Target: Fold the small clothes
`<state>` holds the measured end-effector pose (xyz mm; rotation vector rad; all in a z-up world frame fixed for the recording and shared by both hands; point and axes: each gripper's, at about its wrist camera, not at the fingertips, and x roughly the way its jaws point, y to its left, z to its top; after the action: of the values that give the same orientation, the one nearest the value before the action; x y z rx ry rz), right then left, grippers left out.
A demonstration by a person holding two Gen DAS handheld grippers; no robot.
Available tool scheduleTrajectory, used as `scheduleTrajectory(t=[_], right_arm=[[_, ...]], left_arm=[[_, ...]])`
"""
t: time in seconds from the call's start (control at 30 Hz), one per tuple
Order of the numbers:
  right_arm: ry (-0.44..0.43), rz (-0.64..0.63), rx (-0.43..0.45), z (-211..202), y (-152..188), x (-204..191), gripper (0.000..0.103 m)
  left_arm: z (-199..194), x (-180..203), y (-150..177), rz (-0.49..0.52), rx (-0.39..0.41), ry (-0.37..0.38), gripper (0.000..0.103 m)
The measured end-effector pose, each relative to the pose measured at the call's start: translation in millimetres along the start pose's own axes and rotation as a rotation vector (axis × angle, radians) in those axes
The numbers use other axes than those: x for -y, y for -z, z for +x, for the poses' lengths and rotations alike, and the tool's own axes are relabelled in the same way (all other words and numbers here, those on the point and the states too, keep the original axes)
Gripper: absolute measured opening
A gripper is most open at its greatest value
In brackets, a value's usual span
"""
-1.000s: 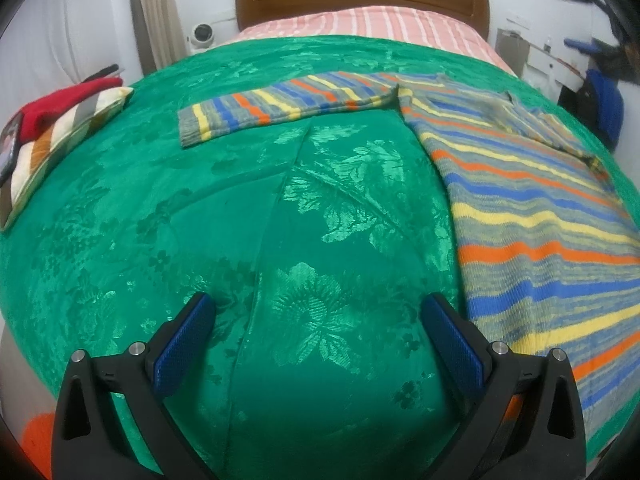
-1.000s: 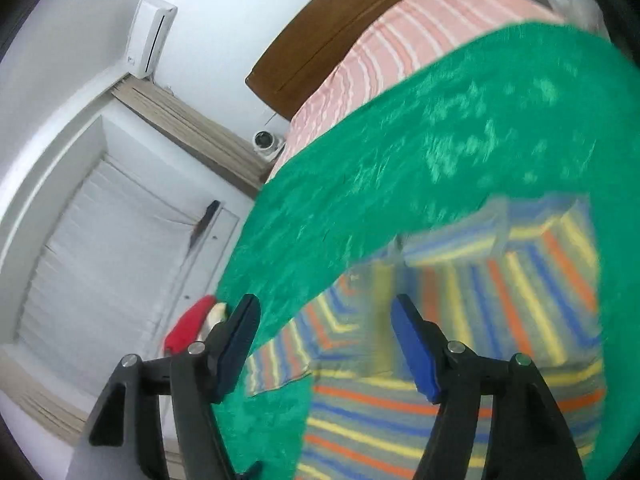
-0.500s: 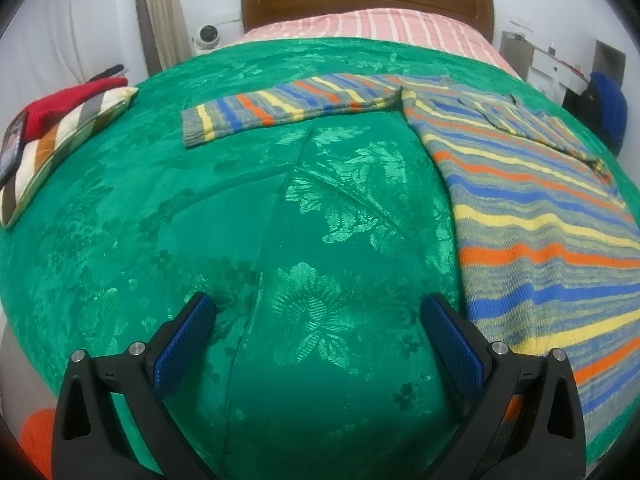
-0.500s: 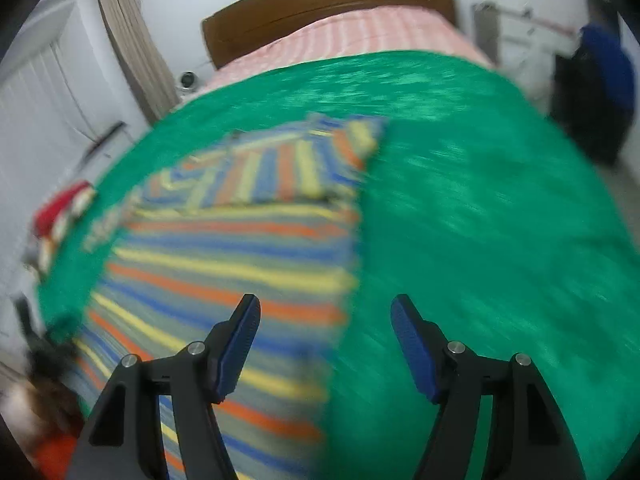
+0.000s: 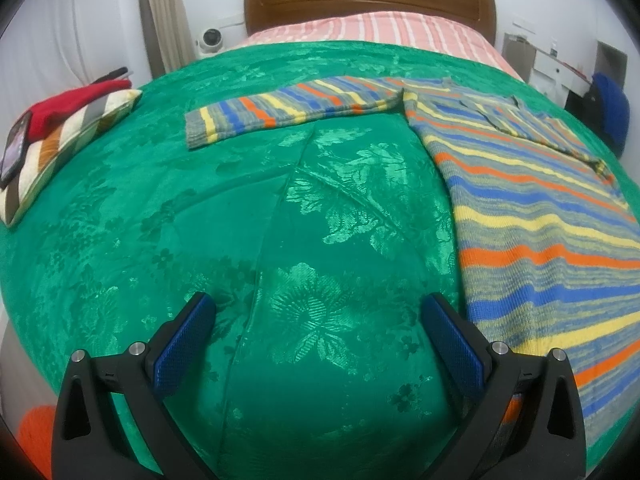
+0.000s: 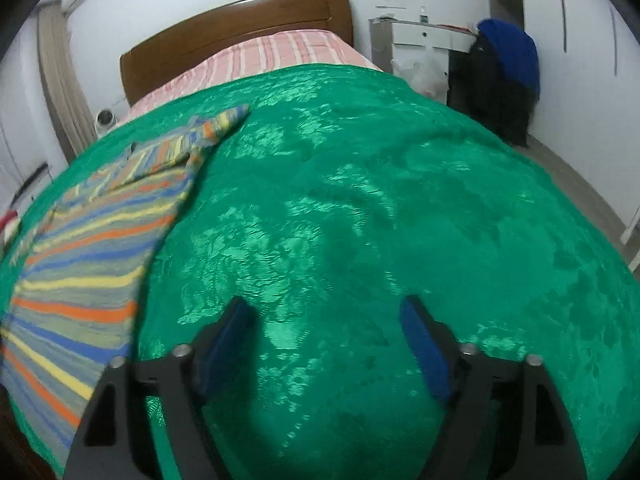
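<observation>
A striped knit sweater [image 5: 536,216] in grey, blue, yellow and orange lies flat on the green bedspread [image 5: 280,216]. One sleeve [image 5: 288,110] stretches out to the left; the other is folded over the body. My left gripper [image 5: 316,316] hangs open over bare bedspread, left of the sweater's hem. In the right wrist view the sweater [image 6: 92,240] lies at the left. My right gripper [image 6: 328,320] is over bare bedspread to the right of it, jaws opening with nothing between them.
A striped cushion [image 5: 60,140] with a red cloth and a phone on it lies at the bed's left edge. The wooden headboard [image 5: 368,8] and pink striped bedding are at the far end. A chair draped with blue cloth [image 6: 504,72] stands right of the bed.
The right gripper swung down and rightward off the sweater to bare bedspread, and its jaws widened. The left gripper stayed still.
</observation>
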<state>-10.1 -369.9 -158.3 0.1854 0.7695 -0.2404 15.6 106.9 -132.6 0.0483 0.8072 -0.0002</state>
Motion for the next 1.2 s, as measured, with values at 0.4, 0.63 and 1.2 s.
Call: scheduleTrajectory(t=[0.4, 0.63, 1.2], right_arm=[[0.028, -0.035, 0.032, 5.7, 7.6, -6.8, 0.087], [0.032, -0.039, 0.033, 3.7, 9.0, -6.3, 0.087], [0.038, -0.042, 0.033, 3.5, 9.7, -5.5, 0.088]], left_arm=[[0.6, 0.8, -0.1, 0.002, 0.004, -0.005, 0.103], [0.8, 0.5, -0.2, 0.002, 0.004, -0.005, 0.103], [0.5, 1.0, 0.5, -0.001, -0.015, -0.001, 0.103]])
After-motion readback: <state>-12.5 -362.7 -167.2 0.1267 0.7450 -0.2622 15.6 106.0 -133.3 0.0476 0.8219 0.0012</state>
